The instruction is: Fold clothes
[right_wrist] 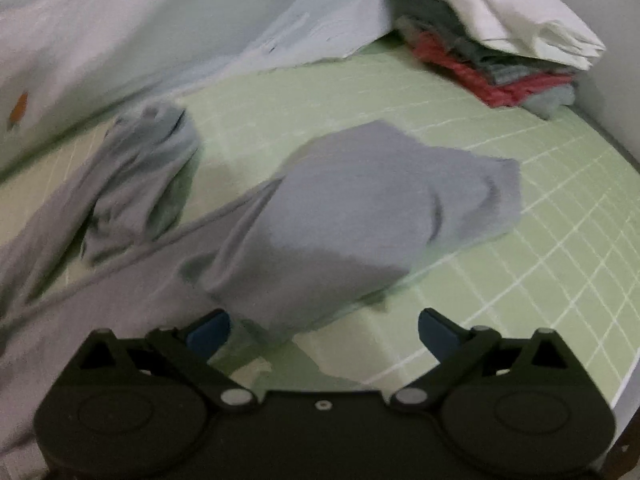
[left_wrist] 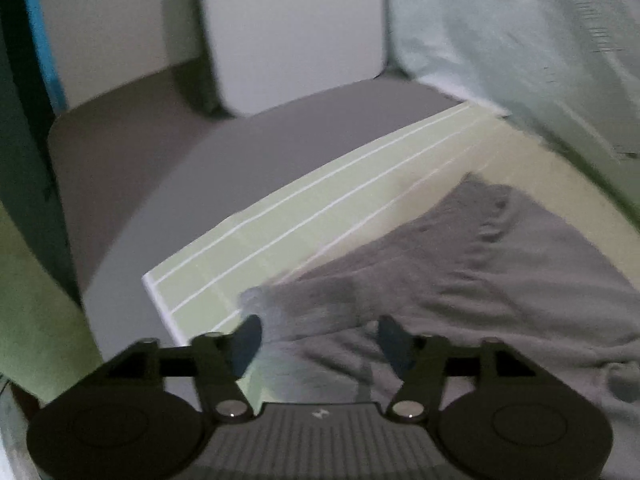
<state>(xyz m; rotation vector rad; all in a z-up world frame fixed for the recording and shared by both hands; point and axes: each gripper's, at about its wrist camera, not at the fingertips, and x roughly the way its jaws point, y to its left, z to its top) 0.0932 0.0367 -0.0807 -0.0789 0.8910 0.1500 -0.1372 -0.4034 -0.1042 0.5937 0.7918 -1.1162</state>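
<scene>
**Grey garment lying loose on the green mat, both tools standing apart**

The grey garment [right_wrist: 352,216] is lying on the green gridded mat [right_wrist: 540,240], spreading from the mat's near-left edge toward its middle. In the right wrist view a folded flap of it is mounding up just ahead of the tool, and a bunched sleeve-like part [right_wrist: 140,184] is trailing off to the left, close to the pale sheet [right_wrist: 100,32] behind. A stack of folded clothes [right_wrist: 500,64] is sitting at the far right corner, well apart.

The left gripper [left_wrist: 320,340] is hovering over the garment's crumpled edge near the mat's corner, its jaws standing apart with cloth below them but nothing pinched. The right gripper [right_wrist: 324,332] is likewise spread wide, with the flap's near end lying between and just beyond the fingers, unclamped.

The cloth is looking thin, soft and light; it is likely to drape, sag and drag rather than hold a shape, and a single-layer pinch could slip. Taking hold at a hem or corner, one tool to each end of an edge, is probably the safest way to keep a fold straight.

As for orientation, blur is making the outline uncertain, but the garment's long axis seems to be running diagonally, from the near left toward the far right of the mat, with the bunched part pointing away to the rear.
</scene>
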